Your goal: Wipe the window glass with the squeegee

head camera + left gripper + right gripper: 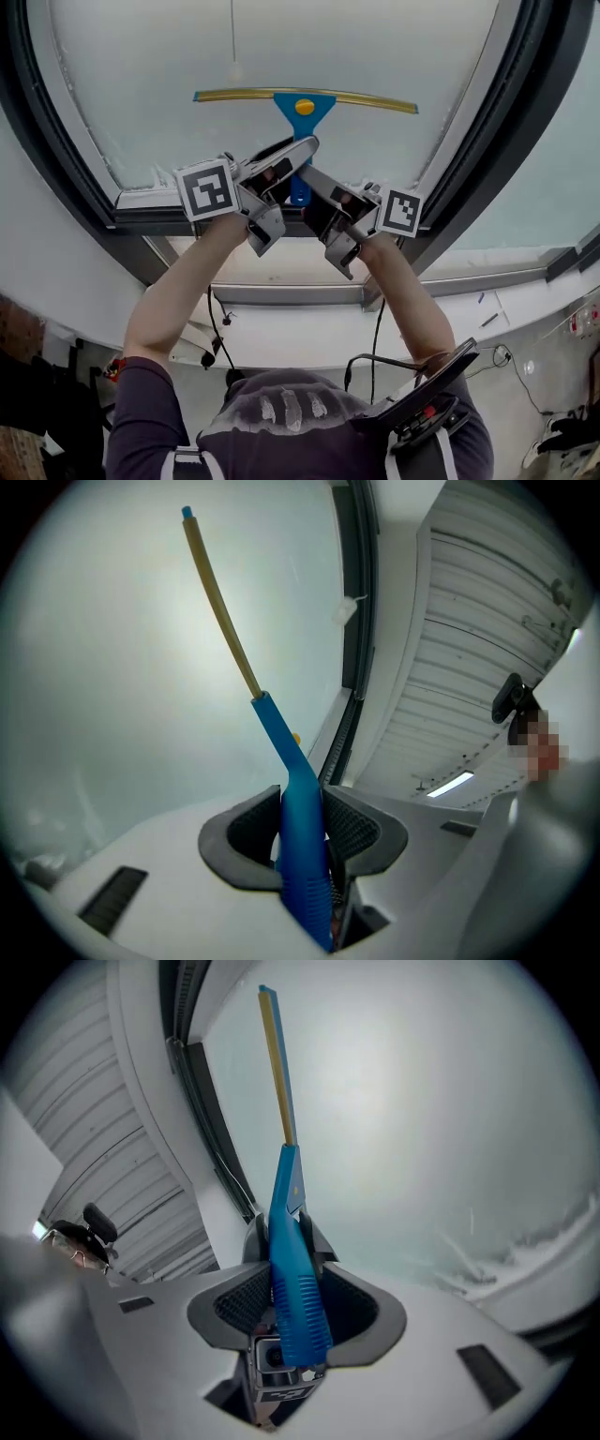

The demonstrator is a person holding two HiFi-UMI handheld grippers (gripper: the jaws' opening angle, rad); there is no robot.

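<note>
The squeegee point(302, 108) was up against the window glass point(169, 66), in the lower middle of the pane. Its long, thin olive-yellow blade strip ran level across the glass, with a blue tip at its left end. The head was a smooth blue plastic triangle with 1 round orange button at its centre. It narrowed into a flat blue handle that pointed down toward the person. Near its end the handle carried a patch of fine ribs. Whether the blade edge pressed on the pane could not be told.

Both grippers gripped that handle from opposite sides. The left gripper point(298, 150) had its 2 jaws part-way apart, and their dark, mesh-textured pads were clamped on the flat sides of the handle. The right gripper point(307, 176) was closed on the handle in the same way, just below the left one. The ribbed patch sat between its pads.

The gripper bodies were matt grey with curved black pad holders. Each carried a white cube point(206, 190) printed with black square markers.

The glass looked frosted and pale, and whitish streaks point(506, 1251) lay along its lower edge. A dark frame point(525, 122) with rounded corners bordered it.
</note>
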